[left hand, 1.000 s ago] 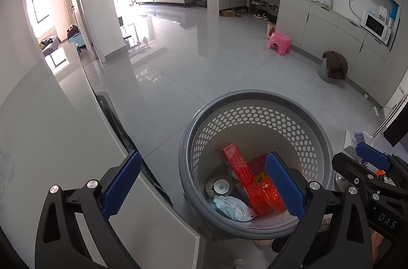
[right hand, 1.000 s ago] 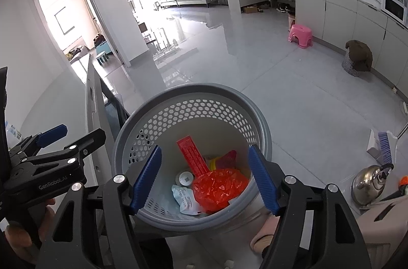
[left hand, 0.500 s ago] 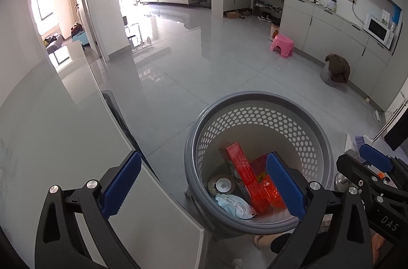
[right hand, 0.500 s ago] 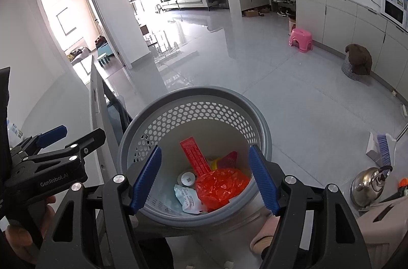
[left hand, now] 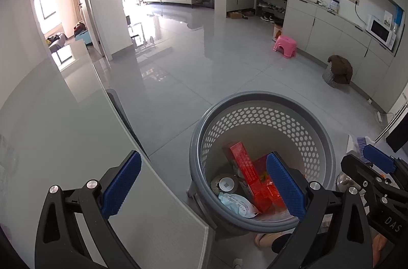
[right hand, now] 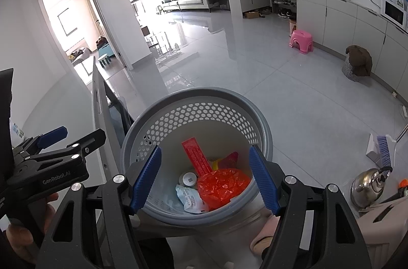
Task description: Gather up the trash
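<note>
Both tongs, the left gripper (left hand: 204, 190) and the right gripper (right hand: 205, 179), are wide and empty and have hardly moved over the gray basket (right hand: 255, 101), where the red bag (right hand: 221, 183) and the red box (left hand: 244, 167) lie, so the trash looks collected.

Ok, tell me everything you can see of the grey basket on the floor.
The grey basket is round and looks like plastic, with a smooth thick rim and a wall pierced by rows of small holes near the top. It stands upright on the tiled floor, beside a table edge. It is partly filled: a red box leans inside, with a crumpled red bag, a white wrapper and a small round lid. Both grippers hover above it, open, not touching it.
</note>
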### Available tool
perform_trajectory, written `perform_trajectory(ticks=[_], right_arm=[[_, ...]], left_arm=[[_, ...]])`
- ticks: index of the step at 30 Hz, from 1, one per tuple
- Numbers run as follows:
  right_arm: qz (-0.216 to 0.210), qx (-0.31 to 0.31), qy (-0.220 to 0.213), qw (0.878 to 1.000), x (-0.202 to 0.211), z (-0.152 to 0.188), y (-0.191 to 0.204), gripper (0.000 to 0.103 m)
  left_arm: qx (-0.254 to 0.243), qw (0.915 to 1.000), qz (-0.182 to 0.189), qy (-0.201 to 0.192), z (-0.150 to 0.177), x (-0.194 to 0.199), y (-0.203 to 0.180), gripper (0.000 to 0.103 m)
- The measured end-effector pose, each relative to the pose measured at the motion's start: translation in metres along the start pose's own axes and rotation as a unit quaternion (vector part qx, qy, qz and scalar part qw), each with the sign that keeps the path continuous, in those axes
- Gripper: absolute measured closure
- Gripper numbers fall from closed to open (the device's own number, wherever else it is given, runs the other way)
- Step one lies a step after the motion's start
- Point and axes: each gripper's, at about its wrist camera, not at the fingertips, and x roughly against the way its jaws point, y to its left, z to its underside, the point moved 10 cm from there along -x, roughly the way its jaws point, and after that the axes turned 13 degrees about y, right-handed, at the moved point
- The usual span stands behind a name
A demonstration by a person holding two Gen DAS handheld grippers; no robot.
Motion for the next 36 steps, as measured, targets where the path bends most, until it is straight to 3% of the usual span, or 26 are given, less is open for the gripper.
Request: perform_trajectory(ticks=[36], right_arm=[[0.0, 0.002, 0.0, 1.0, -0.0005, 0.0017, 0.0024, 0.035]], left_arm=[[0.0, 0.9999, -0.007, -0.007, -0.0017, 0.0023, 0.0039, 0.006]])
